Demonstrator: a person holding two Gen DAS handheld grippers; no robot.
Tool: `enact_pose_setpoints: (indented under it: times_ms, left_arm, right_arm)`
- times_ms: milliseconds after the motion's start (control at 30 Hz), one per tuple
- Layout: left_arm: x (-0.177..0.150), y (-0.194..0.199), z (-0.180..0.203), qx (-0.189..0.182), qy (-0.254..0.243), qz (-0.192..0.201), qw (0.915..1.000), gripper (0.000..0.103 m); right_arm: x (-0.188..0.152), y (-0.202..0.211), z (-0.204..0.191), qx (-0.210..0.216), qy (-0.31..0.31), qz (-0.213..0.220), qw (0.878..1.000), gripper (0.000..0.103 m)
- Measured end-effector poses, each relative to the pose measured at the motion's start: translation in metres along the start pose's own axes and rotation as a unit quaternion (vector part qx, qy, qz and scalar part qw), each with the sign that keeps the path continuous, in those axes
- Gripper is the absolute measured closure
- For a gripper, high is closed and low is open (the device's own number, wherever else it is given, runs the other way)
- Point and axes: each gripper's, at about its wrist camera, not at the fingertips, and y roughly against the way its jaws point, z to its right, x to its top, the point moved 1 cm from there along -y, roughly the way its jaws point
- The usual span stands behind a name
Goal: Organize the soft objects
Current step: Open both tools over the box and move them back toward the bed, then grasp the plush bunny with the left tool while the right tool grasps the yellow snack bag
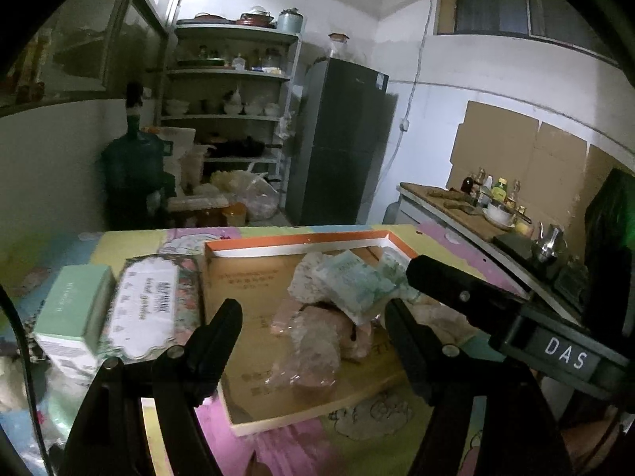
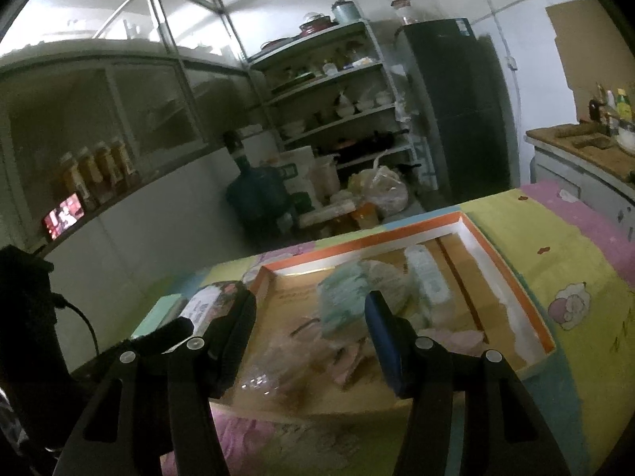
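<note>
Claws both wide, left claw point(image 1: 313, 341) and right claw point(image 2: 311, 337) over tray point(image 1: 297, 244)

The tray point(image 1: 301, 246) looks like cardboard, matt tan inside with a glossy orange rim. The packets point(image 1: 349, 283) in it are crinkly, shiny plastic film (one clear bag point(image 1: 305, 353) catches the light). The tablecloth point(image 2: 555, 261) is soft printed cloth. The green box point(image 1: 75, 309) is smooth matt card. Both grippers' fingers point(image 2: 234, 341) are matt black plastic.
</note>
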Motion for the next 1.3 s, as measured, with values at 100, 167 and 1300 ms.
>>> enact_pose_setpoints:
  times_ms: [100,167,1300]
  left_arm:
    - [0.000,0.012,-0.006,0.007,0.003,0.007,0.9999,0.029]
    - [0.000,0.019,-0.012,0.010,0.006,0.011,0.9999,0.029]
    - [-0.083,0.170,-0.231,0.183,0.116,0.046,0.9752,0.029]
  right_arm:
    - [-0.001,0.007,-0.012,0.002,0.009,0.003,1.000,0.044]
    - [-0.002,0.009,-0.020,0.002,0.013,0.005,1.000,0.044]
    - [-0.134,-0.088,-0.191,0.152,0.064,-0.205,0.965,0.031]
